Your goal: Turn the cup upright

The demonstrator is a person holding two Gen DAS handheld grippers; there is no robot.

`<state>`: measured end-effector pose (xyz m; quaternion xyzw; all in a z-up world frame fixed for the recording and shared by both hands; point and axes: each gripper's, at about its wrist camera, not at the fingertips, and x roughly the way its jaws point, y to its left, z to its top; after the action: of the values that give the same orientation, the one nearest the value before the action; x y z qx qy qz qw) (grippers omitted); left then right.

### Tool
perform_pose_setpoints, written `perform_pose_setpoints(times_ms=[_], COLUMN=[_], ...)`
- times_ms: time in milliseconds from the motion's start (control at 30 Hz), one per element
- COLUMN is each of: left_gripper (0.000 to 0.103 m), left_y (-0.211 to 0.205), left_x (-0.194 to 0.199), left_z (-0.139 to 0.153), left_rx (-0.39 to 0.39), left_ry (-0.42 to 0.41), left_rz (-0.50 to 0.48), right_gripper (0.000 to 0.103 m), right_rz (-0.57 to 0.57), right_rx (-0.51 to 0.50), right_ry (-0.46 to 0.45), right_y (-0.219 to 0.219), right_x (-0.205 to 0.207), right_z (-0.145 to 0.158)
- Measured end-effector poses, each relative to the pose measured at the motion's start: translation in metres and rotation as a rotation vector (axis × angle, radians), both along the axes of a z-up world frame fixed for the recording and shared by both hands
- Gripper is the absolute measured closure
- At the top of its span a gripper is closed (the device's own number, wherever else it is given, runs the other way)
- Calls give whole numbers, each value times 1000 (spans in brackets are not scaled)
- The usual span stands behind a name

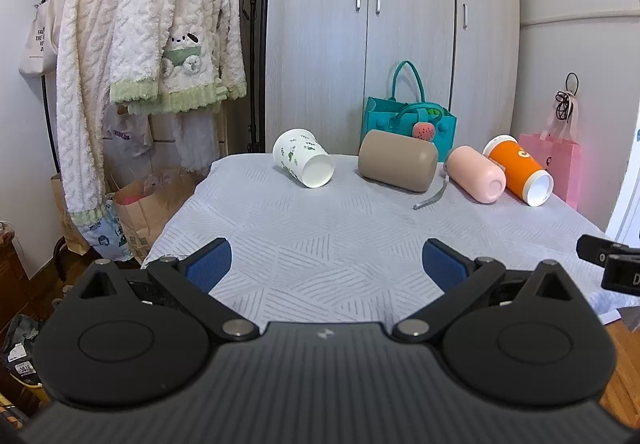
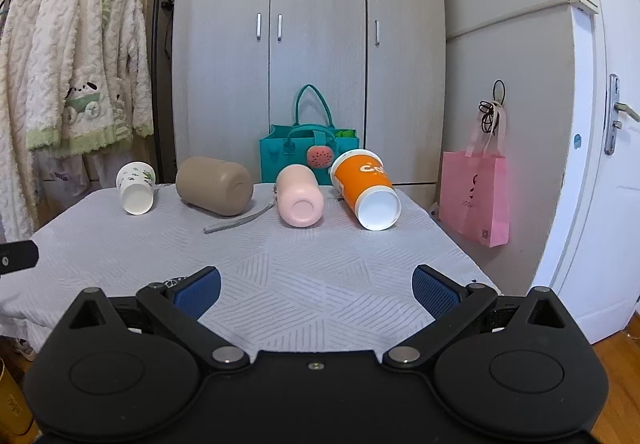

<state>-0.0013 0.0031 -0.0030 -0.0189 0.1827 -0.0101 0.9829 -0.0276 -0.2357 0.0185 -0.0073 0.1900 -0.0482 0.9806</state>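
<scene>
Four cups lie tipped over on the counter (image 2: 320, 264): white (image 2: 136, 188), tan (image 2: 214, 186), pink (image 2: 299, 201), orange (image 2: 366, 190). Left hand-held gripper (image 1: 326, 262) and right hand-held gripper (image 2: 316, 290) both gape apart, empty.

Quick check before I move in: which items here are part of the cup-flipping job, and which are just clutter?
Job items, all lying on their sides:
white leaf-print cup
tan cup
pink cup
orange cup
left gripper, open
right gripper, open

Just lying about:
grey strap
teal bag
pink bag
hanging clothes

Home bedroom: grey wardrobe (image 2: 308, 44), fluffy pyjamas (image 1: 180, 24) on clothes rack, door (image 2: 600, 124) w/ handle.
</scene>
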Motion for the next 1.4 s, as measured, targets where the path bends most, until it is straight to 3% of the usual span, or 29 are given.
perform_pose_setpoints(times_ms=[1400], left_gripper=[0], left_y=[6], left_x=[4], left_z=[-5], left_rx=[-6], left_ry=[21], left_rz=[25], right_gripper=[0], right_rz=[12], right_rx=[-14], right_ry=[28], right_y=[3], right_x=[5], right_z=[-4])
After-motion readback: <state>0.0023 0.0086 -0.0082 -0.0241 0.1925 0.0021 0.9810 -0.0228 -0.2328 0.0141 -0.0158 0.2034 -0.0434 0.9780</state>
